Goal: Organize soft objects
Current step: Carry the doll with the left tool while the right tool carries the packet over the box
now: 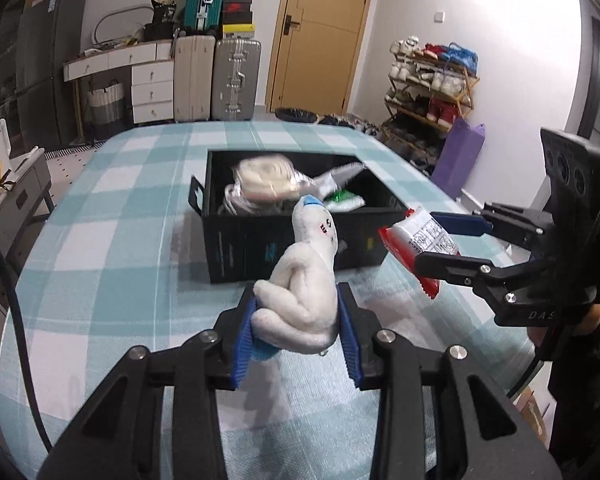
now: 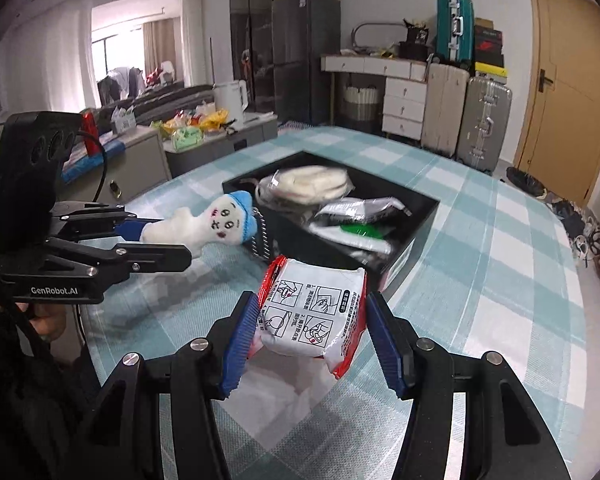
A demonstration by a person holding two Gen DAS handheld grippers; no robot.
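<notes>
Between the blue pads of the left gripper (image 1: 296, 320) sits a small white plush doll (image 1: 306, 280) with a blue cap, clamped at its lower body while the head sticks out forward, past the fingertips. It looks very light and fully soft; the stuffing gives way under the pads, so a hold on the thick middle is safer than on a thin limb, which could slip out. A short bead chain seems to hang from it, though the view is blurred there.

The right gripper (image 2: 312, 328) holds a flat red and white packet (image 2: 312, 308) across its width, the jaws standing fairly wide around it. Its film looks smooth and slippery, and the content soft, so it bends at the free end; I think a grip near the middle keeps it from sliding.

Just ahead of both grippers stands the black box (image 1: 300, 248) on the checked tablecloth (image 1: 120, 240), already holding other soft packages. Both things hang above the cloth, close before the box's near wall.
</notes>
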